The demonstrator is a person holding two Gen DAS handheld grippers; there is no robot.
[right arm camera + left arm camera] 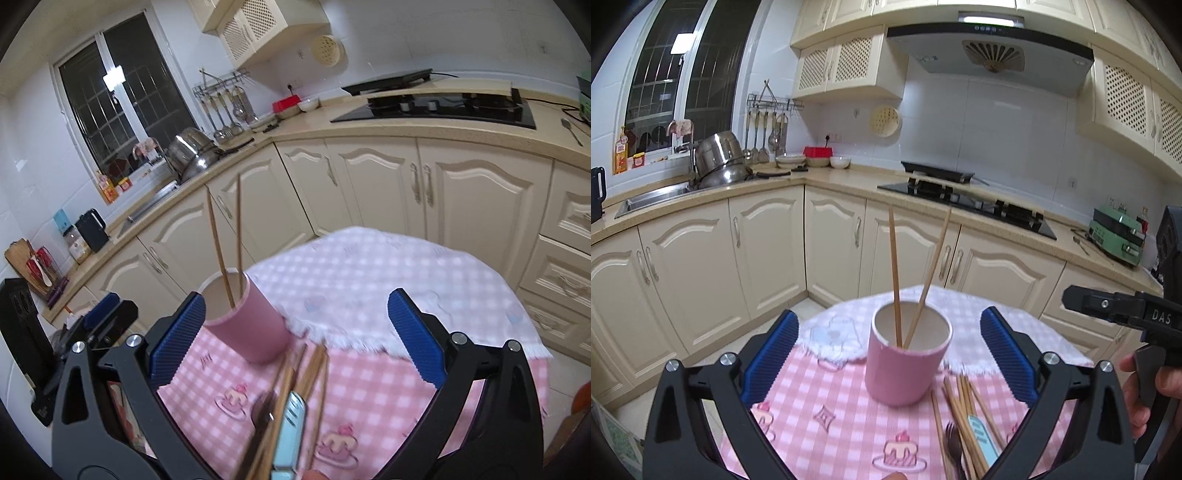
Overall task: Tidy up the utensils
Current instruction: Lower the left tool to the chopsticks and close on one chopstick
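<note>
A pink cup stands on the pink checked tablecloth with two wooden chopsticks leaning inside it. Just right of the cup lies a pile of several chopsticks, a light-blue handled utensil and a dark fork. My left gripper is open, its blue pads on either side of the cup and apart from it. My right gripper is open above the pile, with the cup by its left pad. The right gripper's black body shows at the right edge of the left wrist view.
The small round table stands in front of cream kitchen cabinets. Beyond are a counter with a sink, steel pots, hanging ladles, bowls and a black gas hob. A hand holds the right tool.
</note>
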